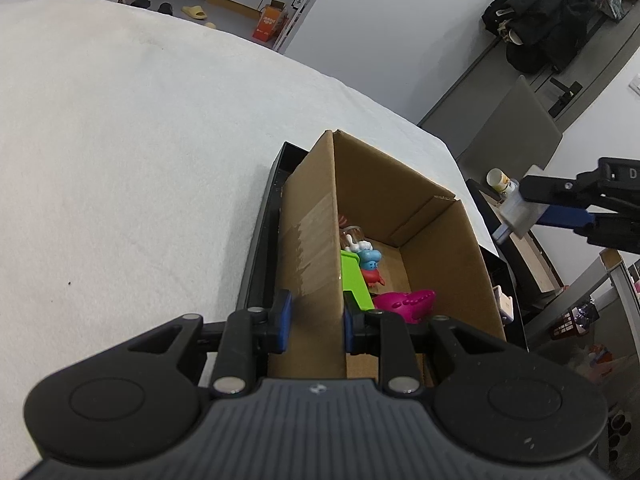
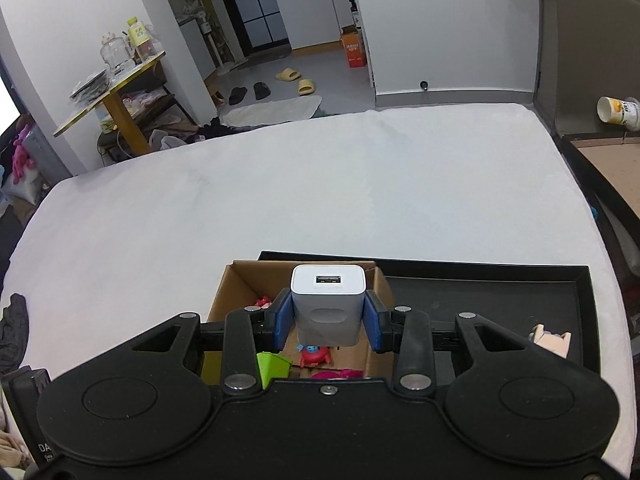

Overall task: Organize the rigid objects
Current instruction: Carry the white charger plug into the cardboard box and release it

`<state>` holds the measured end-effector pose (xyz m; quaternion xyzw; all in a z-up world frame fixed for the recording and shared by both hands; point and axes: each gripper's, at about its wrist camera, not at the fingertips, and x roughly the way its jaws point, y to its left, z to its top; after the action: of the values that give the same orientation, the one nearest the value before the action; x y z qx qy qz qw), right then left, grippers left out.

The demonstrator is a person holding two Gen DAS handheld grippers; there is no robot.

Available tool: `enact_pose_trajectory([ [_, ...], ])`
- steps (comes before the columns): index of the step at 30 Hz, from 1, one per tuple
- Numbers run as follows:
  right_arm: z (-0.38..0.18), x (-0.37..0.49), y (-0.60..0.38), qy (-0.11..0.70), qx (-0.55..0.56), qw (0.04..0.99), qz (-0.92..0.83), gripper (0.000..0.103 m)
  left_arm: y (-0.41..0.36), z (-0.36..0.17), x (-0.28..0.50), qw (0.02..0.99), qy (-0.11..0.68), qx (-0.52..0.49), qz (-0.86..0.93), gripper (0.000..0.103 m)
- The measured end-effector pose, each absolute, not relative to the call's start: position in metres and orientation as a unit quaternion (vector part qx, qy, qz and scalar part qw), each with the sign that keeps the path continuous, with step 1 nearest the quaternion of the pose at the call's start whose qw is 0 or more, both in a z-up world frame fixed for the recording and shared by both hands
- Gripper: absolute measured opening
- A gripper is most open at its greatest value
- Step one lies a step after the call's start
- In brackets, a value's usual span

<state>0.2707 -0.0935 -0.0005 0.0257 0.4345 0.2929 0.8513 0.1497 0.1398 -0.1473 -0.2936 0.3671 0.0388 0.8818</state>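
A cardboard box (image 1: 436, 240) stands in a black tray (image 1: 260, 248) on the white table. It holds a green block (image 1: 354, 280), a blue and red toy (image 1: 370, 264) and a magenta toy (image 1: 408, 304). My left gripper (image 1: 316, 320) is shut on the box's near wall (image 1: 316, 248). My right gripper (image 2: 328, 320) is shut on a white USB charger (image 2: 328, 304) and holds it above the box (image 2: 240, 284). The right gripper with the charger (image 1: 516, 212) also shows at the right of the left wrist view.
A pale small object (image 2: 550, 338) lies in the black tray (image 2: 480, 292) to the right of the box. A dark cloth (image 2: 14, 332) lies at the table's left edge. A paper cup (image 2: 618, 112) lies on a side surface at the right.
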Motion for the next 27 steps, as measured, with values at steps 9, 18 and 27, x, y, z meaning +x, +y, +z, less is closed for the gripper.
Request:
enact_pose_trajectory([
  [9, -0.02, 0.267, -0.075, 0.47, 0.008, 0.831, 0.299, 0.037, 0.143, -0.148, 0.151, 0.88, 0.368, -0.299, 0.038, 0.024],
  [18, -0.038, 0.27, -0.072, 0.487, -0.013, 0.824, 0.288, 0.037, 0.144, -0.15, 0.15, 0.878, 0.369, -0.305, 0.035, 0.024],
  [27, -0.035, 0.271, -0.075, 0.486, -0.006, 0.824, 0.292, 0.039, 0.146, -0.151, 0.15, 0.877, 0.366, -0.308, 0.031, 0.025],
])
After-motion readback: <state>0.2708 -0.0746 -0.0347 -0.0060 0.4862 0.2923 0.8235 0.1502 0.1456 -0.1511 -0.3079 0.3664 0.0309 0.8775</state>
